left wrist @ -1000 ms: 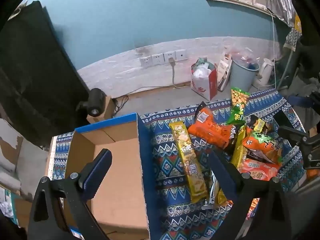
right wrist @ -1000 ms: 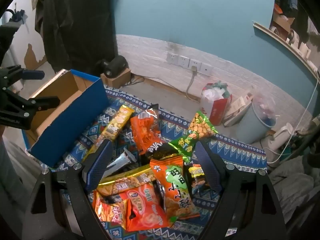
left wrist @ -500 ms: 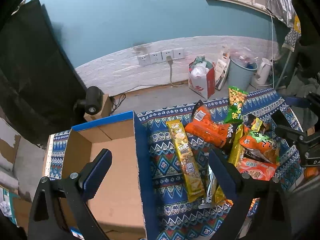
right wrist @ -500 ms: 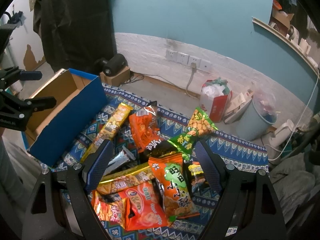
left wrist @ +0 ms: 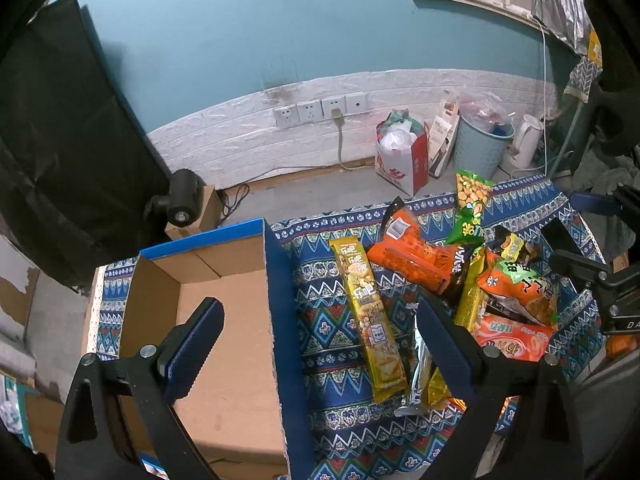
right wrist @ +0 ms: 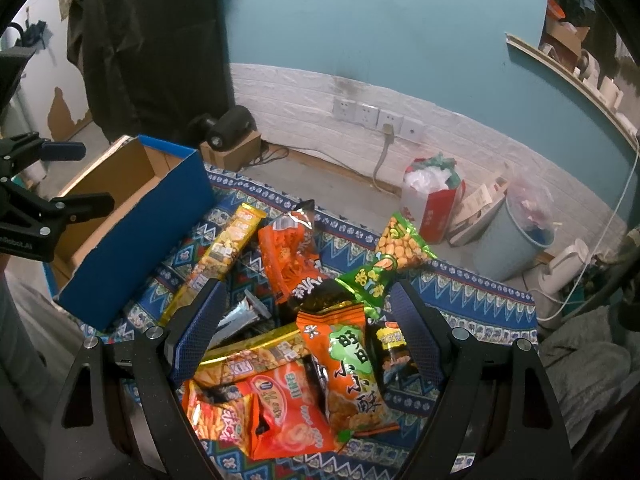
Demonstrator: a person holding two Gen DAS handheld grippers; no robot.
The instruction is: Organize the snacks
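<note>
A pile of snack packets lies on a blue patterned cloth (left wrist: 324, 320). A long yellow packet (left wrist: 366, 312) lies beside the open cardboard box (left wrist: 224, 340) with blue outer walls (right wrist: 136, 236). Orange packets (right wrist: 288, 256), a green peanut bag (right wrist: 396, 248) and a red-orange bag (right wrist: 280, 408) crowd the heap. My left gripper (left wrist: 316, 340) hangs open above the box's right wall, holding nothing. Open too, my right gripper (right wrist: 304, 328) hovers over the heap, with the orange-green packet (right wrist: 348, 368) between its fingers' lines, untouched. Each gripper shows at the other view's edge.
Beyond the cloth are a bare floor, a white brick wall with sockets (left wrist: 320, 110), a red-white bag (left wrist: 400, 156), a pale blue bin (left wrist: 480, 148) and a white kettle (left wrist: 528, 144). A small black camera (left wrist: 182, 200) sits on a box at the left.
Both grippers have drifted slightly, so the box and snacks sit a little lower and more to the left in view. Both stay open and nothing was picked up.
</note>
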